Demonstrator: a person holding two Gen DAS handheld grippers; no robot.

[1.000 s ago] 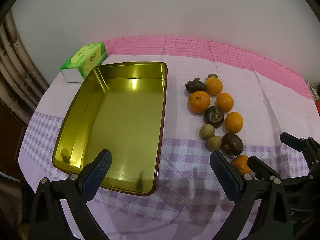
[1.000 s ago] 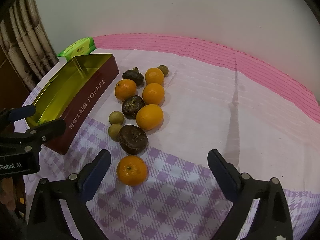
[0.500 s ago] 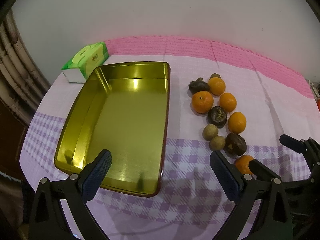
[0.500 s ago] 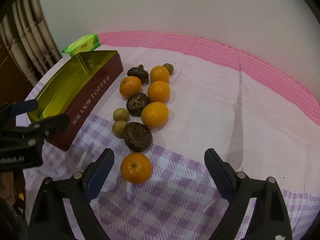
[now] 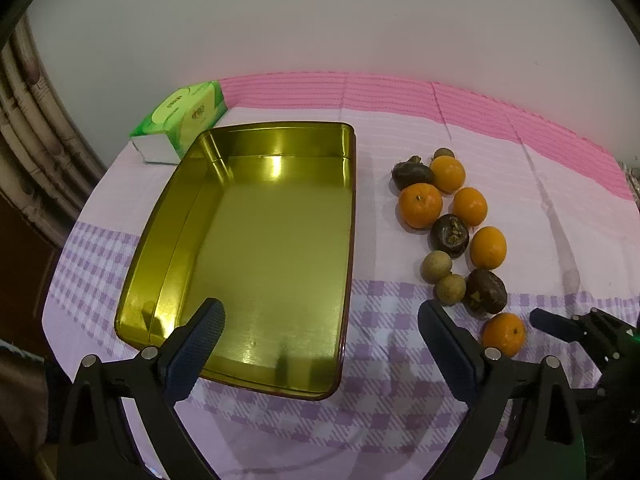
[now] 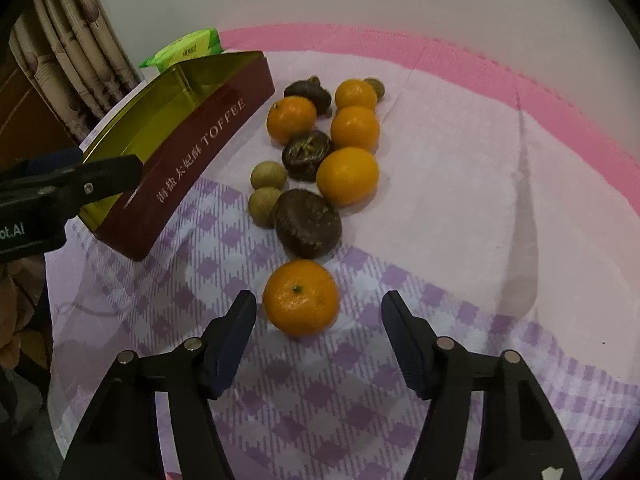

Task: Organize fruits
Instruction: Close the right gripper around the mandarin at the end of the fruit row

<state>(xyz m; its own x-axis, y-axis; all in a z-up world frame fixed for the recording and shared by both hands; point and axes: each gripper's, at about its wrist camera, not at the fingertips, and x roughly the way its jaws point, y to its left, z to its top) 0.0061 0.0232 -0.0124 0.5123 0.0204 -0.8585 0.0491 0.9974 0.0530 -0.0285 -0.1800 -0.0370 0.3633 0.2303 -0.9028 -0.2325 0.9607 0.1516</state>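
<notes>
An empty gold toffee tin with dark red sides lies on the cloth. To its right is a cluster of fruit: several oranges, dark brown fruits and small tan longans. The nearest orange sits apart at the front. My right gripper is open, its fingers on either side of this orange, just short of it. My left gripper is open and empty over the tin's near edge.
A green tissue pack lies behind the tin by the wall. A curtain hangs at the left. The table has a pink and purple checked cloth; its front edge is close below both grippers.
My right gripper has moved forward and left, so the nearest orange now lies between its fingers, which have narrowed somewhat. The left gripper has drifted slightly back from the tin.
</notes>
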